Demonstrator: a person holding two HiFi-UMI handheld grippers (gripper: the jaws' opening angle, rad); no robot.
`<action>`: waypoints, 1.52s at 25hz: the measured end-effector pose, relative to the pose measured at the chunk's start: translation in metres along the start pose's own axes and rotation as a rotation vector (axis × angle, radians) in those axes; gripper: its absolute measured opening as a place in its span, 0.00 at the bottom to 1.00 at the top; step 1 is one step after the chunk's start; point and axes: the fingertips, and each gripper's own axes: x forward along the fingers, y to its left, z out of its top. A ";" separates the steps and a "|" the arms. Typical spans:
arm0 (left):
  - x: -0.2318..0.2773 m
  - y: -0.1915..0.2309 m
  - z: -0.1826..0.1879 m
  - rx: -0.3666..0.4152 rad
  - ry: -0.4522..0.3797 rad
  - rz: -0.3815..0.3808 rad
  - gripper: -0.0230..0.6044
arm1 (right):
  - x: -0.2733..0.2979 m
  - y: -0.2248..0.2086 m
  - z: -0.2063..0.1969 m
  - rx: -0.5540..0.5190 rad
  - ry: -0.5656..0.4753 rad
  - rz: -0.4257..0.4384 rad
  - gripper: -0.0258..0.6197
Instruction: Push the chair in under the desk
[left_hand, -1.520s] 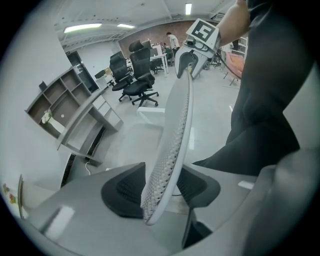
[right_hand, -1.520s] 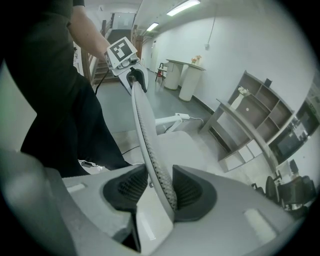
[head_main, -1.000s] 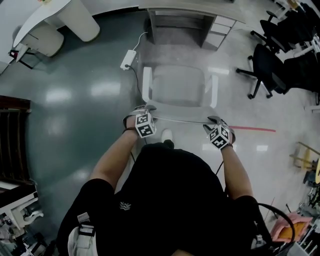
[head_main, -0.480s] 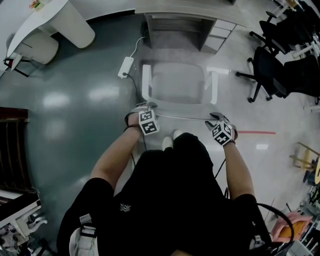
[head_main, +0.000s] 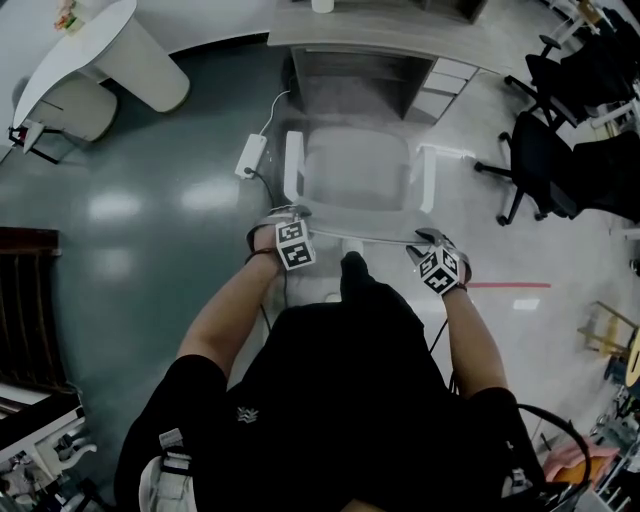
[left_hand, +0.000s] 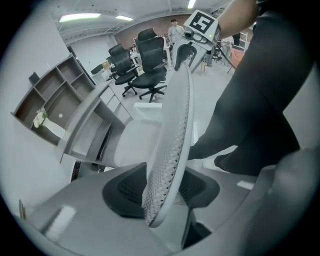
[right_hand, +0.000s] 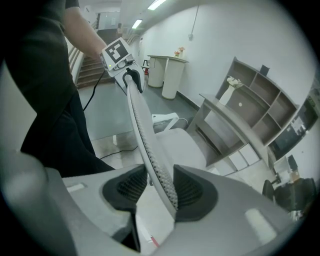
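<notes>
Head view: the chair (head_main: 355, 170) stands on the floor facing the desk (head_main: 370, 38), lined up with the open space under the desktop. Its seat is near the desk's front edge and not yet under it. The 2 armrests (head_main: 293, 165) flank the seat. The backrest (head_main: 362, 238) is on my side, and only its thin top edge shows.

Left gripper (head_main: 289, 214): on the left end of the backrest's top edge, pointing steeply down. In the left gripper view the mesh backrest runs straight down between the jaws, and both dark pads (left_hand: 122, 192) lie against it, pinching the rim.

Right gripper (head_main: 427, 238): on the right end of the same top edge. In the right gripper view the jaws straddle the backrest. The rim lies against 1 pad (right_hand: 192, 192), and a thin strip of floor shows between the rim and the other pad (right_hand: 127, 187), so this pair is spread slightly wider than the rim and not clamped on it.

Surroundings: a white power strip (head_main: 251, 156) with its cable lies on the floor left of the chair. Black office chairs (head_main: 535, 150) stand well apart on the right. A red line (head_main: 510, 285) marks the floor beside my right arm.
</notes>
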 end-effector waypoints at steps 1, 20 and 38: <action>0.002 0.009 0.001 -0.002 0.005 -0.002 0.33 | 0.002 -0.008 0.003 -0.001 0.001 0.004 0.30; 0.050 0.183 0.025 -0.029 0.065 -0.006 0.33 | 0.061 -0.176 0.051 -0.059 -0.028 0.037 0.28; 0.096 0.339 0.047 -0.023 0.056 0.010 0.32 | 0.119 -0.329 0.093 -0.074 -0.015 0.052 0.28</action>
